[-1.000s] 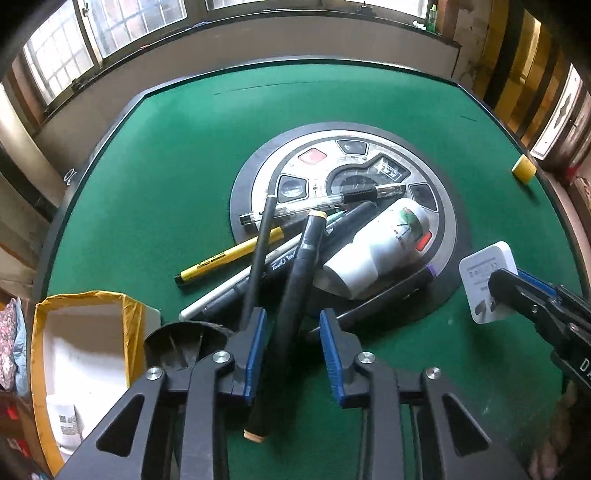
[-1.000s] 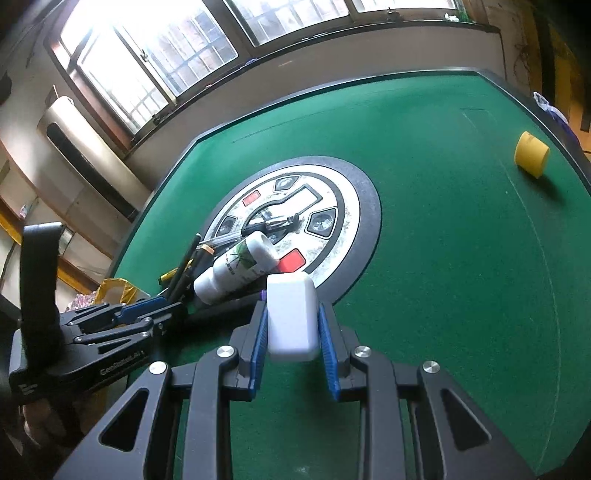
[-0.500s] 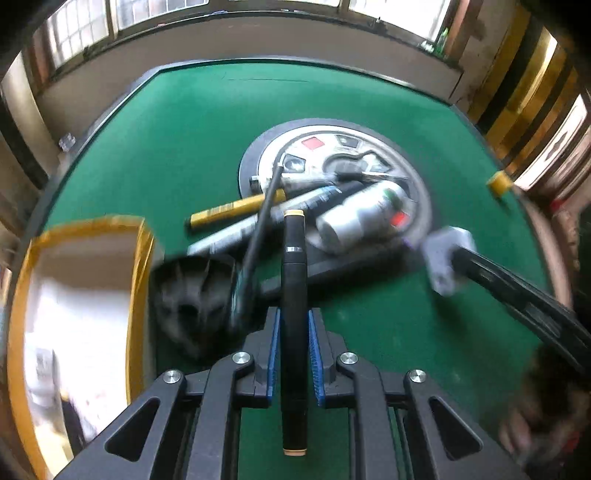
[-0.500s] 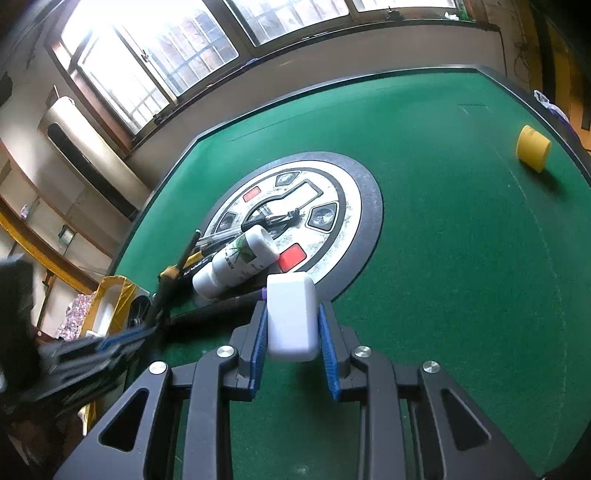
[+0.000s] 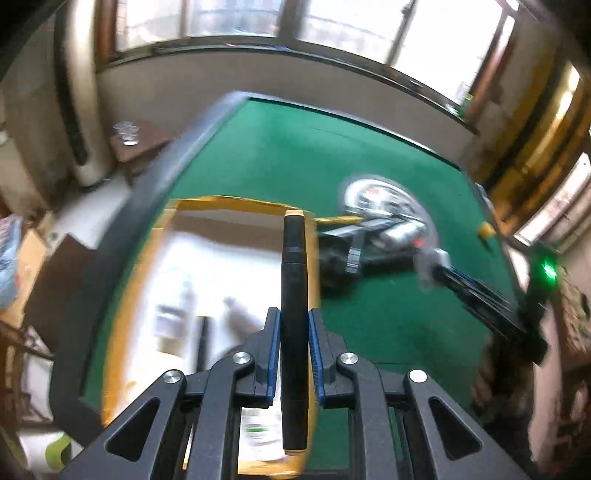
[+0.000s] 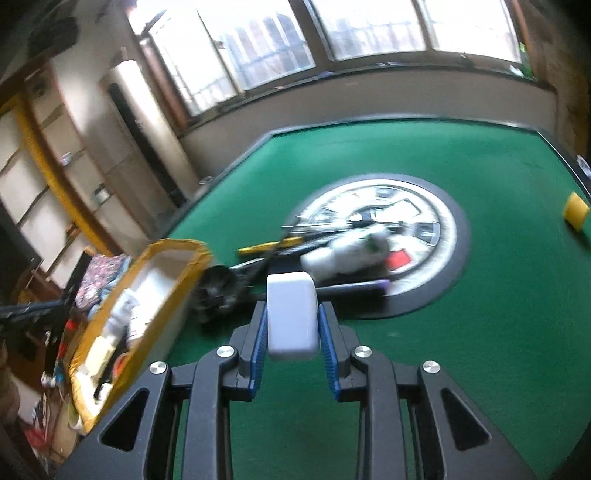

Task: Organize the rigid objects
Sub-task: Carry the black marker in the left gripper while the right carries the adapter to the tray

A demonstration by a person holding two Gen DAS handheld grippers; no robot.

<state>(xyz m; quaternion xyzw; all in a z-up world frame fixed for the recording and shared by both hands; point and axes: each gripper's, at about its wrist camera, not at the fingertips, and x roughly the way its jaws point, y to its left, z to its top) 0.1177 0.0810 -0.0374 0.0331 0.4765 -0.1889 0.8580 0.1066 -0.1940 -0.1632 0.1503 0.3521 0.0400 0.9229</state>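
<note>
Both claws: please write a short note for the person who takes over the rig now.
Left claw: shut on the black marker, held above the yellow-edged box.
Right claw: shut on the white block, over the green table, near the box.
Done: some items already lie in the box.
Left: drop both items in, then clear the pen pile, the white bottle and the yellow piece.

a home games room: green mahjong table (image 6: 480, 166), cluttered shelves (image 6: 44, 177), windows (image 6: 369, 26).
</note>
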